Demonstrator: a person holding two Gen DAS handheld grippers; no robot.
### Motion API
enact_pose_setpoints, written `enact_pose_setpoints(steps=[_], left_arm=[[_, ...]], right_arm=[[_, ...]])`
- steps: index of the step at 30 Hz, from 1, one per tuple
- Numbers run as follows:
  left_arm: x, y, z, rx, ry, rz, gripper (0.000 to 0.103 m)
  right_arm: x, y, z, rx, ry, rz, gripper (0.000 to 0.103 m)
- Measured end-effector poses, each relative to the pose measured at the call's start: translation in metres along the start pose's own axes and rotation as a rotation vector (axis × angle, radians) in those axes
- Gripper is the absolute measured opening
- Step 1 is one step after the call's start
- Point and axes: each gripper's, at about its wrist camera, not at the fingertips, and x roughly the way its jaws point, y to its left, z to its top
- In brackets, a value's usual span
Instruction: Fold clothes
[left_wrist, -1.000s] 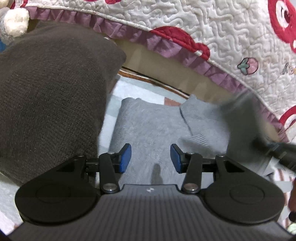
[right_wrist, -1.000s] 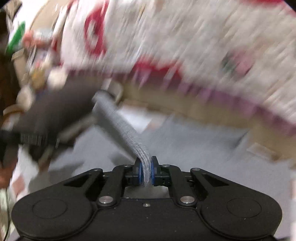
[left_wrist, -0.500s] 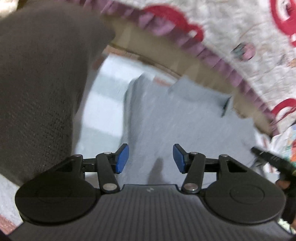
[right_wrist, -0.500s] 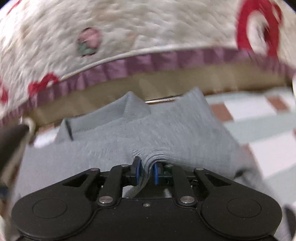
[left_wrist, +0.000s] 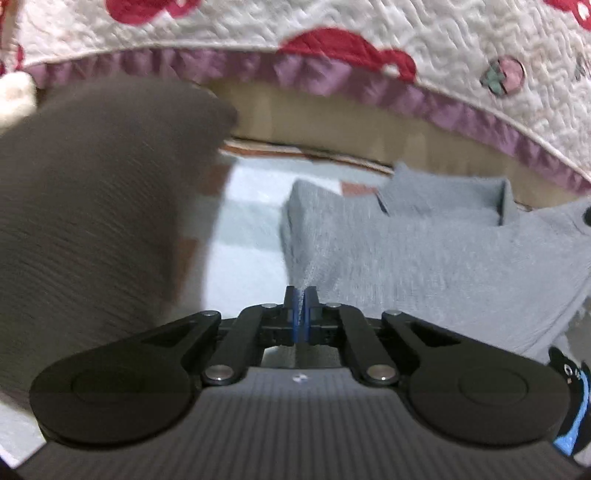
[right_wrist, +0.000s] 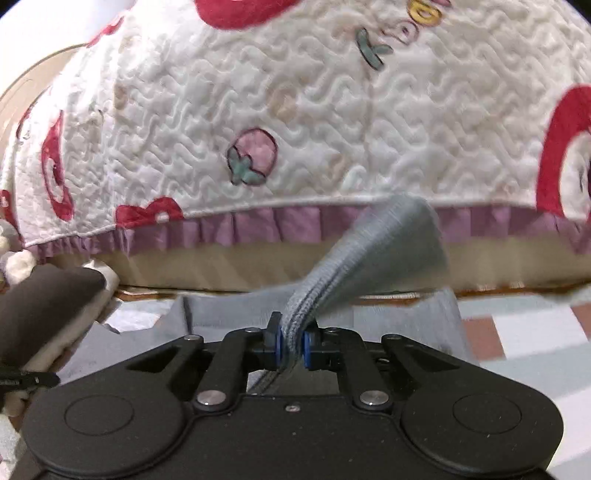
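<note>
A grey knit garment (left_wrist: 424, 254) lies spread on a checked mat, its collar end toward the bed. My left gripper (left_wrist: 302, 295) is shut on the garment's near left edge. My right gripper (right_wrist: 291, 341) is shut on a bunched ribbed part of the same garment (right_wrist: 369, 254) and holds it lifted, so the fabric rises to the right above the jaws. The rest of the garment (right_wrist: 229, 314) lies flat behind it.
A dark brown folded cloth (left_wrist: 92, 221) sits at the left; it also shows in the right wrist view (right_wrist: 44, 299). A quilted bedspread with a purple frill (right_wrist: 295, 129) hangs over the bed edge behind. The checked mat (right_wrist: 524, 332) extends to the right.
My left gripper has shut on the garment's edge; it was open before. My right gripper still holds grey fabric and has lifted it higher.
</note>
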Motion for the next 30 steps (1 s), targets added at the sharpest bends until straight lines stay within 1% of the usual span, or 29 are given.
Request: enact_pose_setpoints(steps=[3, 4, 5, 7, 9, 10, 11, 12, 13, 14, 16, 18, 22, 24, 27, 30], left_arm=[[0.009, 0.008, -0.001, -0.075, 0.048, -0.022, 0.004], [0.012, 0.007, -0.002, -0.085, 0.068, -0.022, 0.005], [0.014, 0.007, -0.003, -0.091, 0.088, -0.021, 0.010], [0.015, 0.004, -0.004, -0.082, 0.111, -0.010, 0.017], [0.013, 0.004, -0.003, -0.083, 0.121, -0.010, 0.017], [0.011, 0.005, -0.002, -0.091, 0.126, -0.017, 0.019], [0.009, 0.007, -0.002, -0.115, 0.136, -0.036, 0.024], [0.006, 0.009, -0.002, -0.139, 0.146, -0.057, 0.026], [0.002, 0.011, -0.003, -0.164, 0.158, -0.088, 0.031], [-0.001, 0.013, -0.004, -0.188, 0.170, -0.119, 0.034], [-0.010, 0.015, -0.008, -0.215, 0.189, -0.176, 0.037], [-0.021, 0.013, -0.013, -0.224, 0.201, -0.228, 0.038], [-0.040, -0.005, -0.019, -0.171, 0.183, -0.293, 0.041], [-0.039, -0.016, -0.023, -0.138, 0.191, -0.292, 0.041], [-0.032, -0.029, -0.034, -0.104, 0.244, -0.286, 0.042], [-0.032, -0.041, -0.046, -0.059, 0.278, -0.250, 0.042]], right_arm=[[0.015, -0.002, -0.010, -0.109, 0.094, -0.086, 0.012], [0.022, -0.004, -0.015, -0.120, 0.134, -0.115, 0.012], [0.029, -0.006, -0.021, -0.132, 0.174, -0.143, 0.014], [0.041, -0.011, -0.031, -0.151, 0.247, -0.197, 0.015], [0.041, -0.010, -0.036, -0.137, 0.263, -0.213, 0.019], [0.040, -0.010, -0.038, -0.130, 0.269, -0.221, 0.027], [0.038, -0.009, -0.039, -0.121, 0.273, -0.231, 0.037], [0.036, -0.010, -0.039, -0.113, 0.288, -0.246, 0.044], [0.035, -0.010, -0.038, -0.105, 0.304, -0.263, 0.058], [0.034, -0.011, -0.038, -0.096, 0.325, -0.288, 0.062], [0.027, -0.015, -0.037, -0.071, 0.355, -0.310, 0.062], [0.018, -0.019, -0.036, -0.059, 0.355, -0.307, 0.062], [0.002, -0.026, -0.041, -0.081, 0.355, -0.317, 0.062], [-0.004, -0.031, -0.044, -0.068, 0.358, -0.317, 0.062], [-0.013, -0.037, -0.049, -0.037, 0.355, -0.308, 0.062], [-0.029, -0.043, -0.054, -0.010, 0.348, -0.295, 0.062]])
